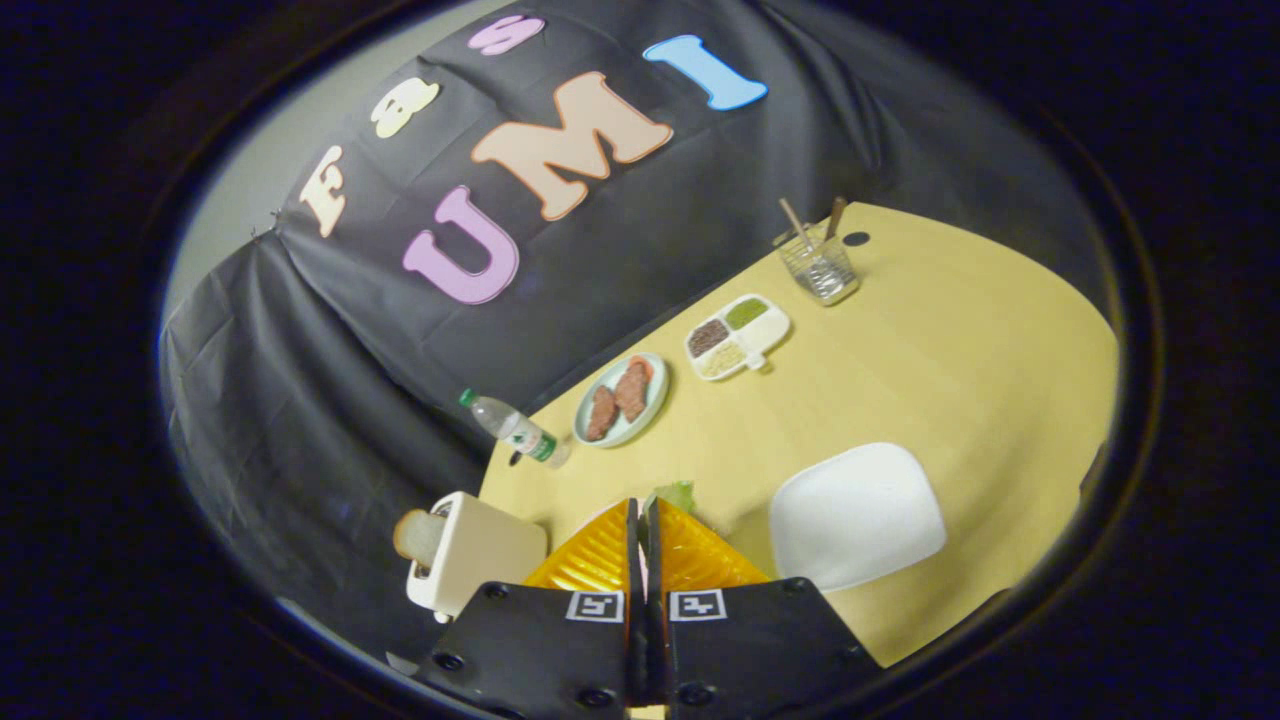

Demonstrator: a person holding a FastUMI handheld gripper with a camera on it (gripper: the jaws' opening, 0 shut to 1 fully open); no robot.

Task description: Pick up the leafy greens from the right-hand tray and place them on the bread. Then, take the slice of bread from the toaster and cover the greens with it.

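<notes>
My gripper [641, 508] hangs above the yellow table [950, 350], its two fingers pressed almost together. A bit of the leafy greens [678, 494] sticks out at the fingertips, pinched between them. The white tray [856, 515] lies to the right of the fingers and holds nothing. To the left of the fingers stands the cream toaster [478, 555], with a slice of bread [418, 535] standing up out of its slot. What lies directly under the fingers is hidden.
Beyond the fingers are a pale plate with meat patties [622, 400], a small water bottle [515, 430] on its side, a white divided dish of seeds [737, 336] and a glass with sticks [820, 268]. The table edge runs along the black cloth wall.
</notes>
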